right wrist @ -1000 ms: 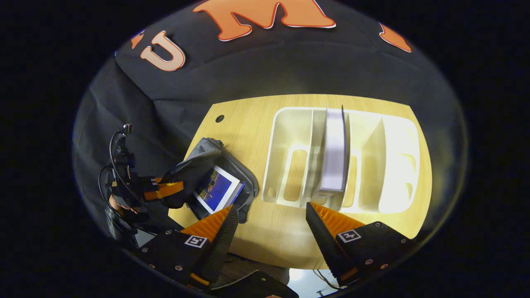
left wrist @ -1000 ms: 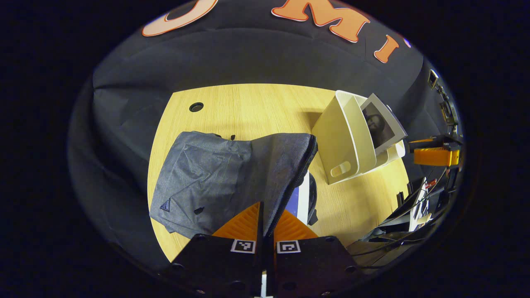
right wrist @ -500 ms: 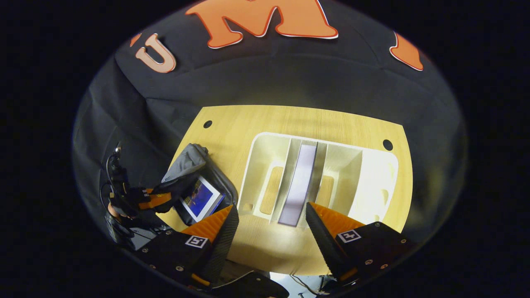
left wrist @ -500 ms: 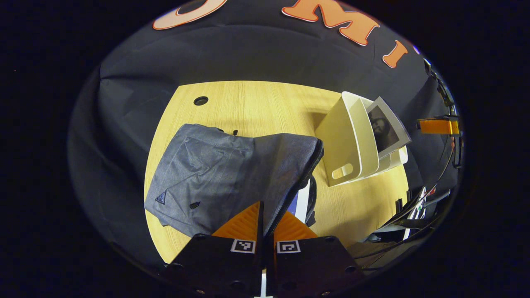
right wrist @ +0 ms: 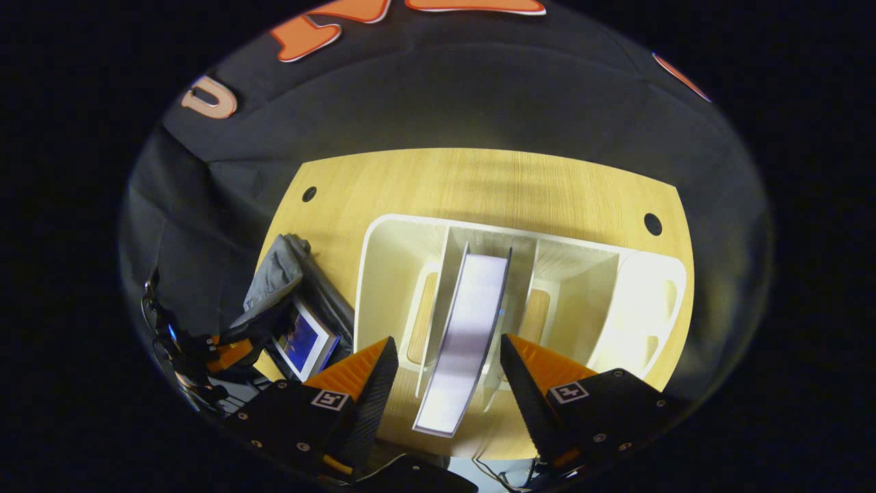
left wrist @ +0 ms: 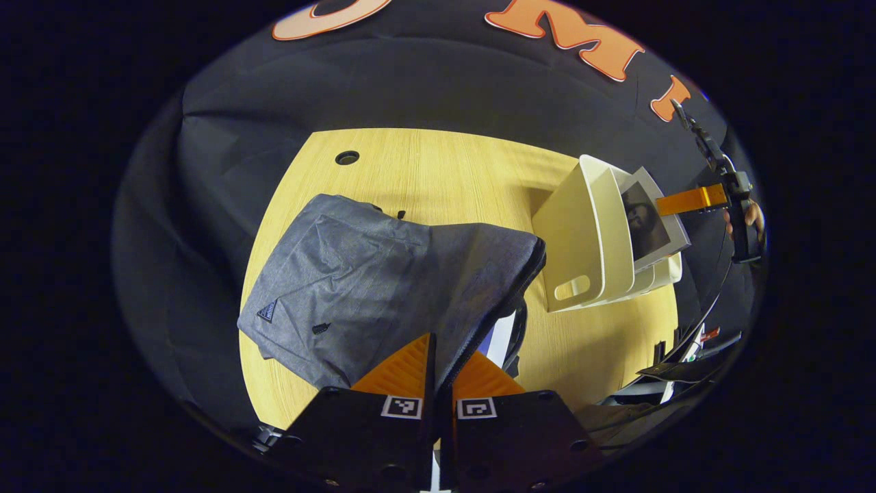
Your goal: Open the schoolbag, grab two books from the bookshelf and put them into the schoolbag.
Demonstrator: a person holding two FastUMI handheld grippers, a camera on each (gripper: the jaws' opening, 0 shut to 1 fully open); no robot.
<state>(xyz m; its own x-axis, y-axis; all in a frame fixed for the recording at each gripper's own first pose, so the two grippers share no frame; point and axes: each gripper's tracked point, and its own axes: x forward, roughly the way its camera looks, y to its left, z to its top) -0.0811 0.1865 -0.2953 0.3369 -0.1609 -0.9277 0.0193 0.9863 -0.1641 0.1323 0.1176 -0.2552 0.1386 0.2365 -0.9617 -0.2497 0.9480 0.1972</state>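
Note:
The grey schoolbag (left wrist: 383, 281) lies on the wooden table (left wrist: 438, 164), its flap lifted. My left gripper (left wrist: 439, 359) is shut on the flap's zipper edge. A blue-covered book (right wrist: 304, 340) lies inside the open bag (right wrist: 277, 274). The cream bookshelf (right wrist: 540, 274) stands to the right, also the bookshelf (left wrist: 588, 239) in the left gripper view. One white book (right wrist: 465, 329) stands in its middle slot, seen edge-on. My right gripper (right wrist: 441, 370) is open, with its fingers on either side of that book's near end, not touching it. The book's cover (left wrist: 647, 219) shows in the left gripper view.
The table has round cable holes (right wrist: 652, 223) near its back corners. Cables and gear (left wrist: 684, 356) lie past the table's right edge. A hand (left wrist: 753, 219) holds the right gripper beside the shelf.
My right gripper has moved forward over the shelf, so the white book now stands between its open fingers. The left gripper keeps its hold on the flap.

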